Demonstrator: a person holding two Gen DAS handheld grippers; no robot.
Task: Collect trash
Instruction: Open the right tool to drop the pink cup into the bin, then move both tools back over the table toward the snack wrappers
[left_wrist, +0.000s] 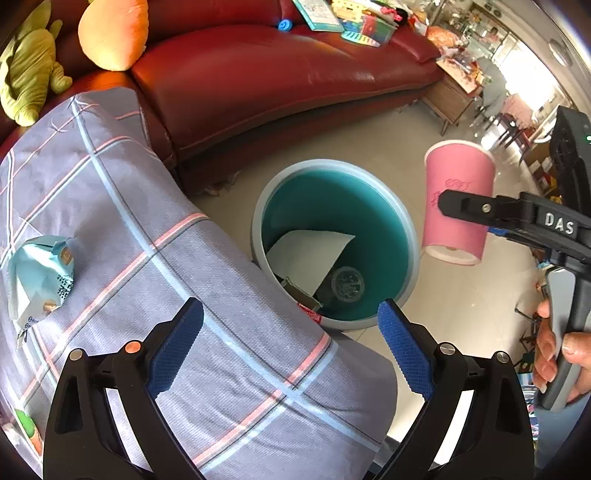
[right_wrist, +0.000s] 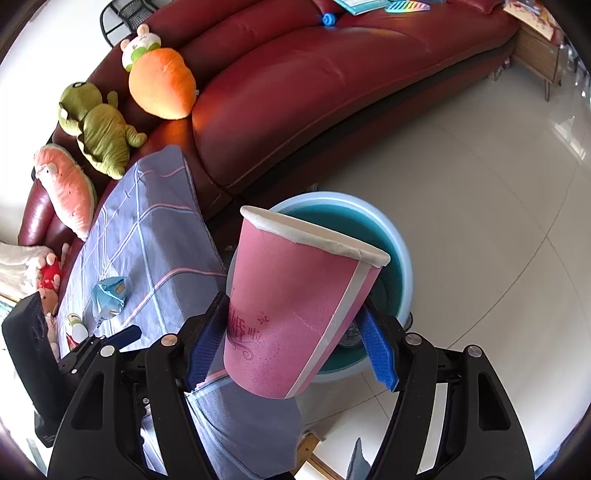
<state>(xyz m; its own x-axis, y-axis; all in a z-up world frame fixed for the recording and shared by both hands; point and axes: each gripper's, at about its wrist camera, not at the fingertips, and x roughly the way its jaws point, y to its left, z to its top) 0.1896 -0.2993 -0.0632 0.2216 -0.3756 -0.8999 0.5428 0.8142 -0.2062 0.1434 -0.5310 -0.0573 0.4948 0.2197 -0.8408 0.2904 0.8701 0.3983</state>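
A pink paper cup (right_wrist: 295, 310) is clamped between the blue pads of my right gripper (right_wrist: 291, 347), tilted above the teal bin (right_wrist: 400, 258). From the left wrist view the same cup (left_wrist: 456, 206) hangs right of the bin (left_wrist: 369, 221), held by the right gripper (left_wrist: 458, 206) in a person's hand (left_wrist: 557, 350). The bin holds a white sheet (left_wrist: 306, 254), a clear lid and cardboard. My left gripper (left_wrist: 291, 343) stands wide open and empty over the checked cloth (left_wrist: 147, 258). A light blue snack wrapper (left_wrist: 40, 277) lies on that cloth.
A red leather sofa (left_wrist: 277, 74) curves behind the bin, with plush toys (right_wrist: 162, 85) at its left end and books at the far end. A small bottle (right_wrist: 75, 326) lies on the cloth near the wrapper (right_wrist: 109, 295). Pale floor tiles (right_wrist: 480, 184) spread to the right.
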